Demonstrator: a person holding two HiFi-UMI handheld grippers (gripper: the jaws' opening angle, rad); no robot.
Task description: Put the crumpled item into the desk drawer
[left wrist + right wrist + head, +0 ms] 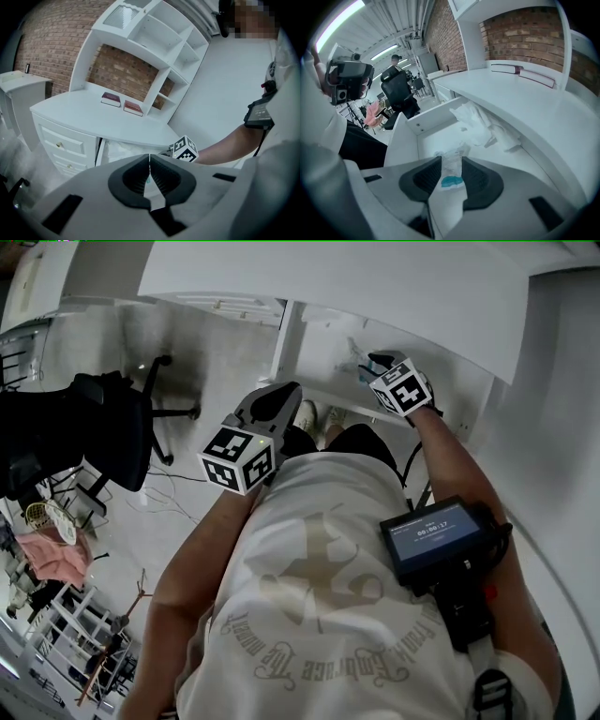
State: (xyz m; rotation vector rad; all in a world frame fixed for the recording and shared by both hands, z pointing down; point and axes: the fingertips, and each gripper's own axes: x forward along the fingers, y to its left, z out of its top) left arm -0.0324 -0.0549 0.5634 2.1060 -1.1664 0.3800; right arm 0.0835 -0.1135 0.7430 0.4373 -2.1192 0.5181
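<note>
We see a black office chair (89, 427), a pink cloth (58, 557) near it, and two maroon books (133, 108) side by side before a brick wall (47, 47) under white shelves (159, 35).

Black screen unit (439, 538) on my chest: timer reads 00:00:17.
White shirt (319, 615) print: ornate lettering, which I can't read.

Both arms forward; left gripper closed and empty, right gripper on the item.
Left gripper (149, 161) is held in front of the torso, jaws together with nothing between them. Right forearm (459, 465) is stretched further ahead. Right gripper (451, 159) has its jaws partly closed around the crumpled item (452, 180); the pads appear to press both sides, though contact is hard to confirm.
</note>
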